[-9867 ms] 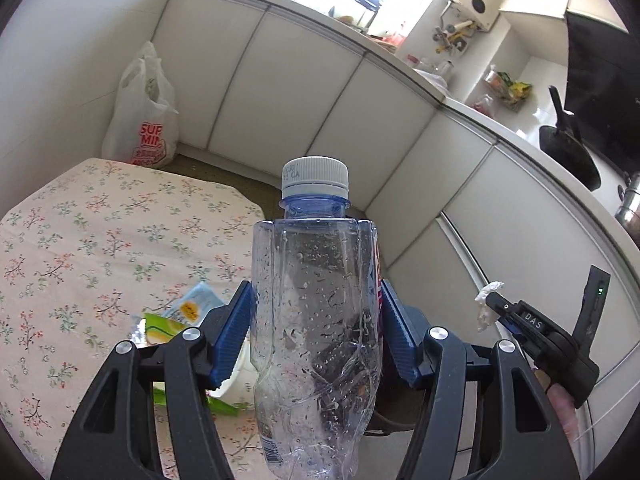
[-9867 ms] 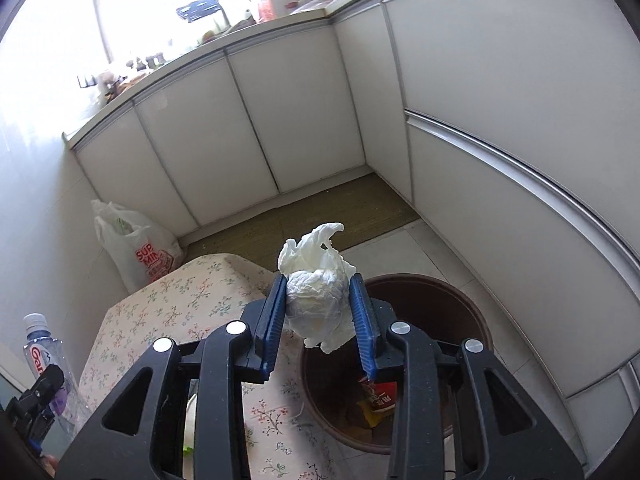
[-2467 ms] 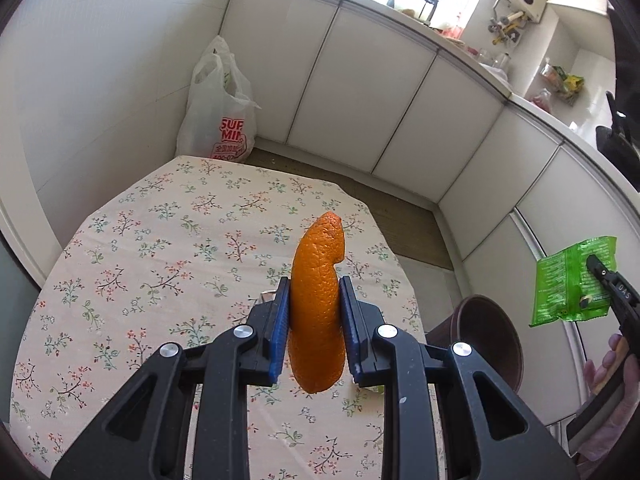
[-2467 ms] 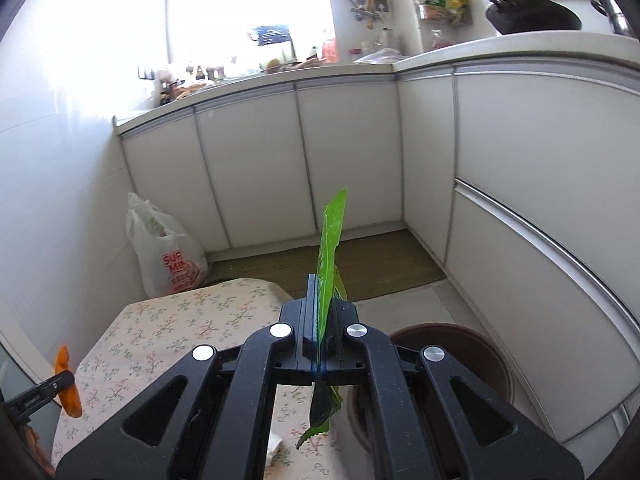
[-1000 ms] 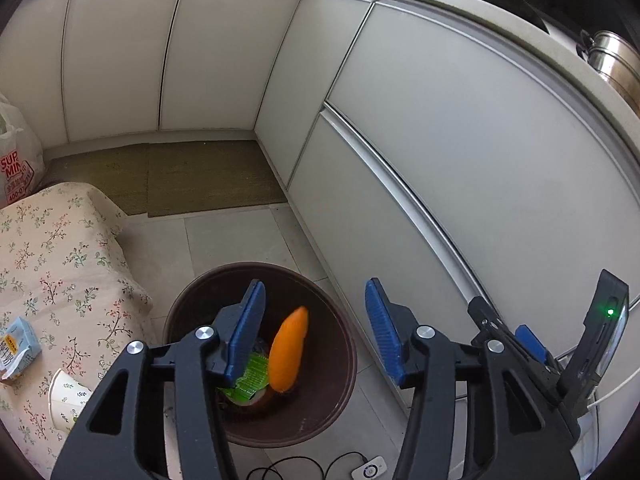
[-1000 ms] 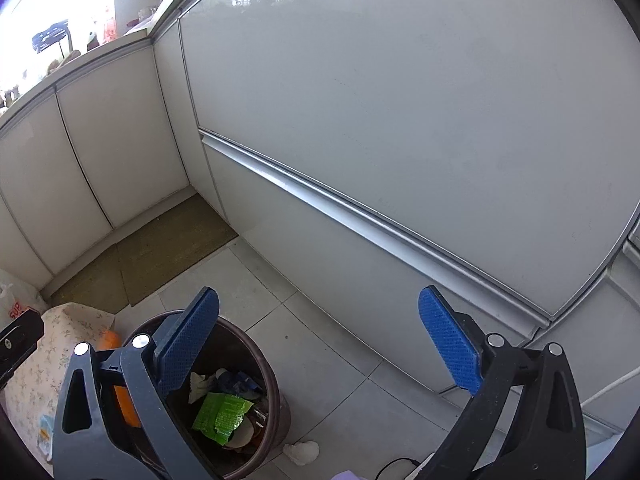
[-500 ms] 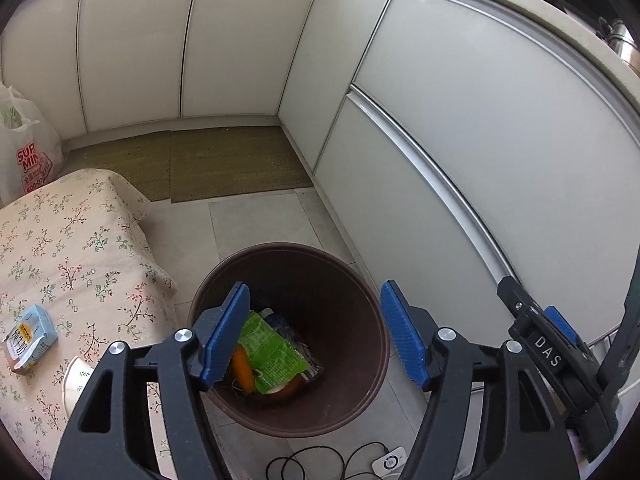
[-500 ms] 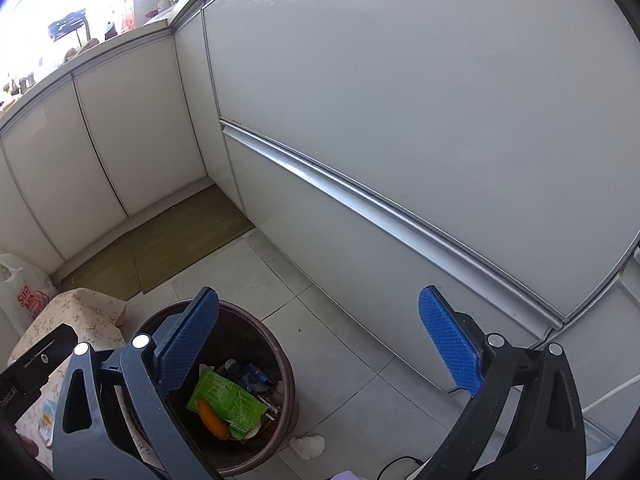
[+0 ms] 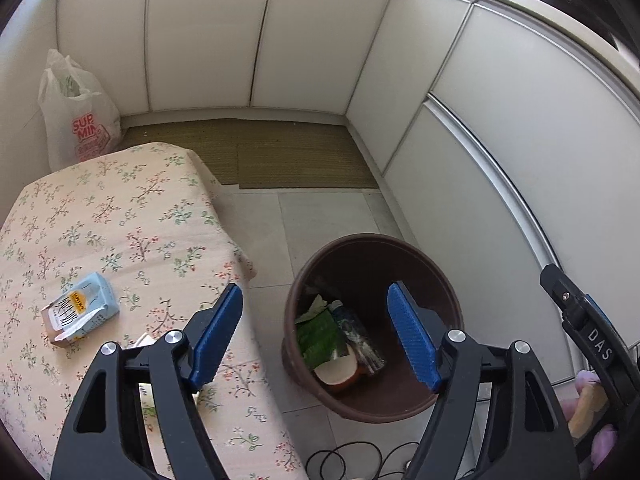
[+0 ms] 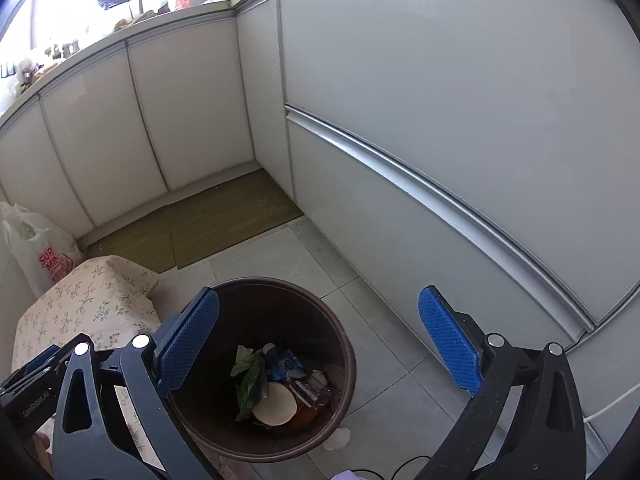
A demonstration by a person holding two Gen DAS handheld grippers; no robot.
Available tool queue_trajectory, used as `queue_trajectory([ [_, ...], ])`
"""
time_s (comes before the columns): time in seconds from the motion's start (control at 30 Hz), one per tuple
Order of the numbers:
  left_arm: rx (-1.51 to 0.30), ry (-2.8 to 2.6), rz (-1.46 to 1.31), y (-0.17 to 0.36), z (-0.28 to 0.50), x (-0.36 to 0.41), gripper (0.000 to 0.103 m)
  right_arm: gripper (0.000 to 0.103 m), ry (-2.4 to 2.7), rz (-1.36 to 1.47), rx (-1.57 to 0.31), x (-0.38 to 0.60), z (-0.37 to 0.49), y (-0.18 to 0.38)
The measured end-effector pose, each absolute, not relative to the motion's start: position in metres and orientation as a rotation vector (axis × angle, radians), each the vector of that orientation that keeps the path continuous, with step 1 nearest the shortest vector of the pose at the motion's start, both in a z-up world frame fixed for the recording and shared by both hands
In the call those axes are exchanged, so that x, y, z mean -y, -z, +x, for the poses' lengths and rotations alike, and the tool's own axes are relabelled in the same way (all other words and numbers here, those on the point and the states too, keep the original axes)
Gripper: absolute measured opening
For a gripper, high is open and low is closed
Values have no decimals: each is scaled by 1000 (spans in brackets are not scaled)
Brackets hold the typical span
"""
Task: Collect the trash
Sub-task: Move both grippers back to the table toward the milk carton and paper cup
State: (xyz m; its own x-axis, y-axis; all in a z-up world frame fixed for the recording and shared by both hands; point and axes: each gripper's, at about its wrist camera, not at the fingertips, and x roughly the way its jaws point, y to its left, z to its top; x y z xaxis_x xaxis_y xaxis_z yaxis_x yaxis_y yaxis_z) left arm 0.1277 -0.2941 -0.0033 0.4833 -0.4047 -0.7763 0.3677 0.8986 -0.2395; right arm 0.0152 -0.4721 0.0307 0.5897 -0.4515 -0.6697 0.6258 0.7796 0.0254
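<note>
brown bin (image 9: 436,264) upright holding trash, left claw (image 9: 316,336) and right claw (image 10: 320,344) spread wide, empty

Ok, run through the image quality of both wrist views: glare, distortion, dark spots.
Left wrist view: even daylight, fisheye bends the white cabinet fronts into curves, dark vignette at the corners, the round brown plastic bin shadowed inside. Right wrist view: the window above the countertop is blown out to white, cabinet lines bow strongly, bin contents stay dim.

bin (image 9: 362,242): brown | tablecloth (image 9: 120,216): pink floral | claw pads (image 9: 412,338): blue
</note>
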Motion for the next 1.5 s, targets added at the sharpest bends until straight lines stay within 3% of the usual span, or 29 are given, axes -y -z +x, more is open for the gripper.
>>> queue_trajectory([
  [0.7,-1029,162,-174,39,136,85,73,96,342,-16,-783,302,91,-8],
  [1.2,-1059,-5,-386,53,119,-69,73,96,75,79,-992,175,161,52],
  [1.4,-1043,40,-485,41,116,-95,73,96,32,-136,-1003,120,185,77],
  [1.5,-1022,48,-500,34,115,-103,73,96,43,16,-1124,127,194,96],
])
